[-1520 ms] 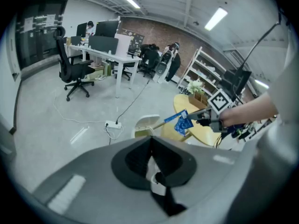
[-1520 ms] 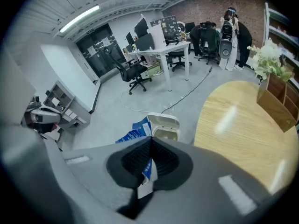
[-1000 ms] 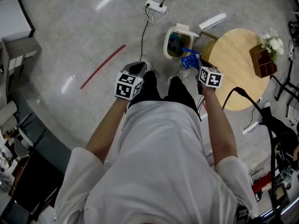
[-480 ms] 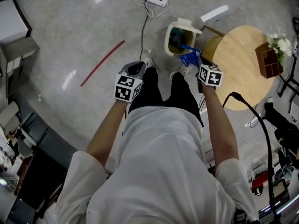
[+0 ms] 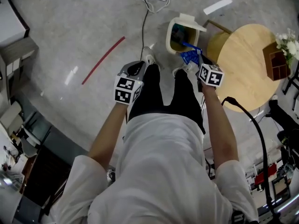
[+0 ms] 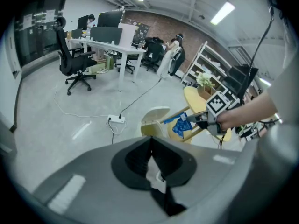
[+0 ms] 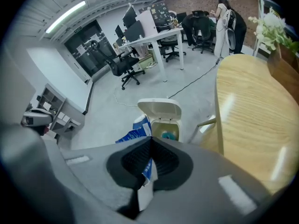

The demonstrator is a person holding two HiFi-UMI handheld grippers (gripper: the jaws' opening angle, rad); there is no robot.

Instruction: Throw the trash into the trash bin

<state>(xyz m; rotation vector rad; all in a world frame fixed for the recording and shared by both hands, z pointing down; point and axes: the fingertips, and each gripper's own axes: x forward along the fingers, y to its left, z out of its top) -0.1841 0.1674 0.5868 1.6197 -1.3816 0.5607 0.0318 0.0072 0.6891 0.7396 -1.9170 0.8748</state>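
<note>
Holding the blue wrapper (image 5: pixel 189 56) clenched in the right tongs (image 5: pixel 193 63), just at the near rim of the trash bin (image 5: pixel 169 35), not squarely over its mouth. Could miss if released here: might flutter to the floor (image 5: pixel 70 31) or drape over the rim. Might also cling to the tongs, being light film. Clenching the left tongs (image 6: pixel 150 142) too, on nothing; white patch below them probably just a shoe (image 6: pixel 157 177). Showing the lid (image 5: pixel 189 19) flipped back, something teal (image 7: pixel 169 135) lying inside. Carrying a wooden box (image 5: pixel 275 65) with white flowers (image 5: pixel 289 43) on the round bench (image 5: pixel 240 73).
</note>
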